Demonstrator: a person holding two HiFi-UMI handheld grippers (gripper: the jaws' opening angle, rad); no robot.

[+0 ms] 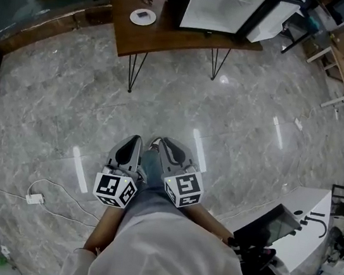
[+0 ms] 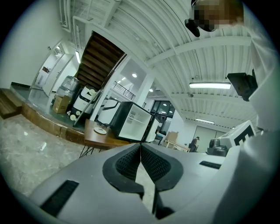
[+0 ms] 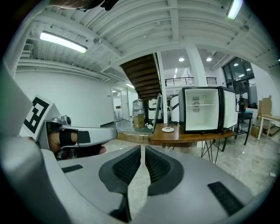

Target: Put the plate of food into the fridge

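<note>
1. Plate point(image 1: 143, 16), round and white, lies on the curved wooden table point(image 1: 173, 41), upper left, beside the open mini fridge point(image 1: 223, 7).
2. We hold the left gripper point(image 1: 134, 142) and right gripper point(image 1: 163, 143) at lower centre, ribbed jaws pressed together, empty, well apart from it.

One plate point(image 1: 143, 16) is sitting on one table point(image 1: 174, 38) beside one fridge point(image 1: 220, 9); two grippers, left gripper point(image 1: 135, 141) and right gripper point(image 1: 166, 142), are hanging.

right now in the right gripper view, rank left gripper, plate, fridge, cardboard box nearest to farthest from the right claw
1. left gripper, close by on the left.
2. plate, on the table ahead; the fridge right of it is too close to call.
3. cardboard box, far back, left of the plate.
</note>
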